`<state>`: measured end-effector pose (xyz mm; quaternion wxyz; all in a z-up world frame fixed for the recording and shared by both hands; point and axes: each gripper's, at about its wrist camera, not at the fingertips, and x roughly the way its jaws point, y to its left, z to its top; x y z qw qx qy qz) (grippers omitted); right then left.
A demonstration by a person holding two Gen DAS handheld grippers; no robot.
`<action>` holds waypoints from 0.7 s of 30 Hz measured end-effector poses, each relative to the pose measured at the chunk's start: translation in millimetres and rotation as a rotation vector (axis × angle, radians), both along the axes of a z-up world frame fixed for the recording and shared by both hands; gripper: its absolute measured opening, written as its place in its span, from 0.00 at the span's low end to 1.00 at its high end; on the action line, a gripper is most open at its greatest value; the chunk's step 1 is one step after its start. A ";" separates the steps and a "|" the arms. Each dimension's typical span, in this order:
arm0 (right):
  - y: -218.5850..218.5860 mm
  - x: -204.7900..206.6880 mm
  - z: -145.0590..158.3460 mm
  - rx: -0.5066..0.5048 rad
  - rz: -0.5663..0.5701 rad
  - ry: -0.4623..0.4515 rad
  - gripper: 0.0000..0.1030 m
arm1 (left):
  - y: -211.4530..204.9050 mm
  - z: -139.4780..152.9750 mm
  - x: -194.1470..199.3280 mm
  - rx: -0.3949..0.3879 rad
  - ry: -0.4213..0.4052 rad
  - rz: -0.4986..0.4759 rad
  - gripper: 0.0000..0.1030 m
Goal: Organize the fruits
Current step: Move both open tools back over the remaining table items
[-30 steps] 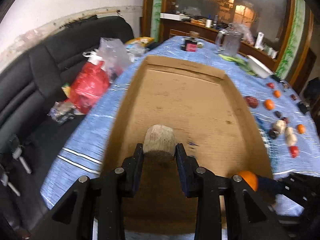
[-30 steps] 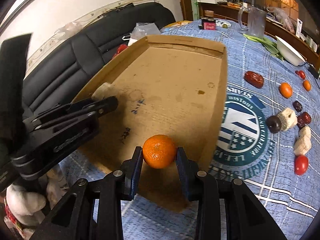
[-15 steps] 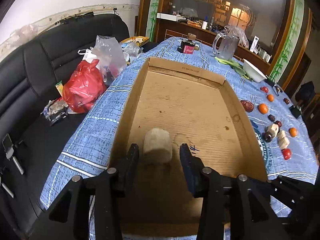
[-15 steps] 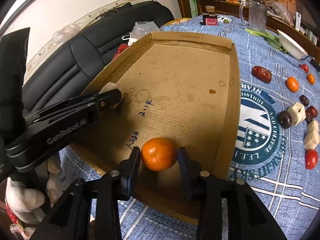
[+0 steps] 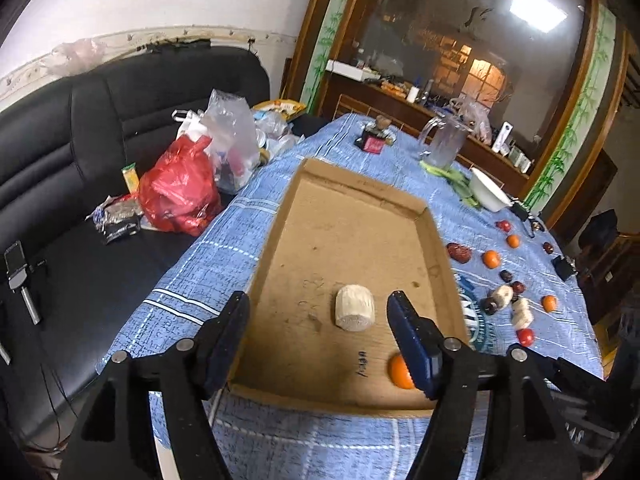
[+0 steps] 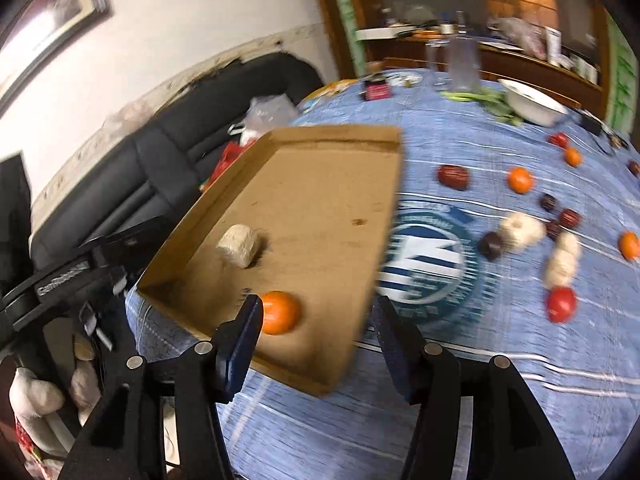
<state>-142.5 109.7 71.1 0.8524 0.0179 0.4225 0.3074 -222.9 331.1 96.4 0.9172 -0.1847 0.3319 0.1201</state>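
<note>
A shallow cardboard tray (image 5: 360, 184) lies on the blue tablecloth; it also shows in the right wrist view (image 6: 340, 136). A pale cylindrical piece (image 5: 355, 308) lies inside it, seen too in the right wrist view (image 6: 239, 245). An orange (image 5: 400, 372) lies near the tray's near right corner, also in the right wrist view (image 6: 280, 312). My left gripper (image 5: 318, 316) is open and empty, raised behind the pale piece. My right gripper (image 6: 316, 320) is open and empty above the tray's near corner, the orange just by its left finger.
Several loose fruits lie on the cloth right of the tray: oranges (image 6: 520, 179), a red tomato (image 6: 561, 304), dark dates (image 6: 453, 176) and pale pieces (image 6: 520, 230). A white bowl (image 5: 489, 194) and glass jug (image 5: 442, 146) stand at the far end. A black sofa (image 5: 80, 160) with bags is at left.
Both grippers opened and let go: the pale piece and the orange now lie in the tray. Both grippers pulled back and up; the right one swung right.
</note>
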 end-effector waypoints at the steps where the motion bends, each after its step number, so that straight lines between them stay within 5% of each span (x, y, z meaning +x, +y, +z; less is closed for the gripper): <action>1: -13.6 0.9 0.6 0.008 -0.026 0.003 0.61 | -3.5 3.3 -1.2 0.003 -0.007 -0.007 0.71; 12: -209.7 23.1 -2.1 0.171 -0.443 0.061 0.64 | -106.8 12.8 21.3 0.104 0.028 -0.226 0.74; 21: -252.5 22.9 -22.6 0.191 -0.502 0.082 0.68 | -197.3 -11.4 51.2 0.191 0.116 -0.426 0.74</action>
